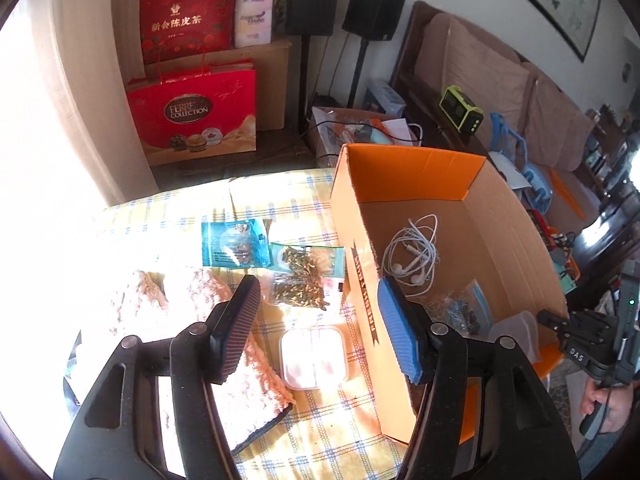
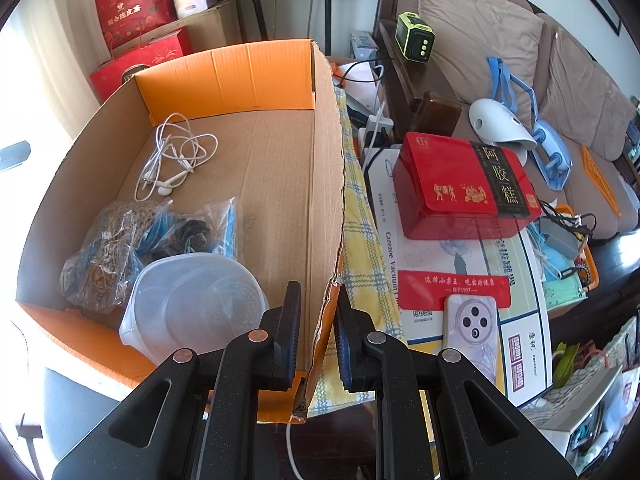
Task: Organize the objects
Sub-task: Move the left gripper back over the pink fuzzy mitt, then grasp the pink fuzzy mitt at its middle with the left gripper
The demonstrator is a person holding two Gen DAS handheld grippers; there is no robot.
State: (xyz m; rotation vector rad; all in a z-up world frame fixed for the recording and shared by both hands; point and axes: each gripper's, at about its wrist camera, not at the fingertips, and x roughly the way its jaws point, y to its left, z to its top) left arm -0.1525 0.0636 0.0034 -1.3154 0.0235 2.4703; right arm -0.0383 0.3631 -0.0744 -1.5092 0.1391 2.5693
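An open cardboard box [image 1: 352, 216] stands on the checked tablecloth. In it lie white earphones [image 2: 176, 160], clear bags of small items [image 2: 132, 236] and a clear lidded tub [image 2: 192, 304]. My right gripper [image 2: 318, 292] is shut on the box's [image 2: 320, 160] torn near wall at the corner. My left gripper [image 1: 318, 284] hangs open above the table just left of the box, nothing between its fingers. Under it lie a teal packet [image 1: 234, 244], clear bags of dried herbs [image 1: 306, 276], a small white case [image 1: 314, 356] and a pink towel [image 1: 200, 320].
Red gift bags [image 1: 192, 112] and two black speakers [image 1: 312, 0] stand behind the table. Right of the box are a red tin [image 2: 460, 184], a phone [image 2: 474, 328], printed boxes and a sofa [image 2: 500, 40] with cushions. A hand [image 1: 600, 400] holds the right gripper.
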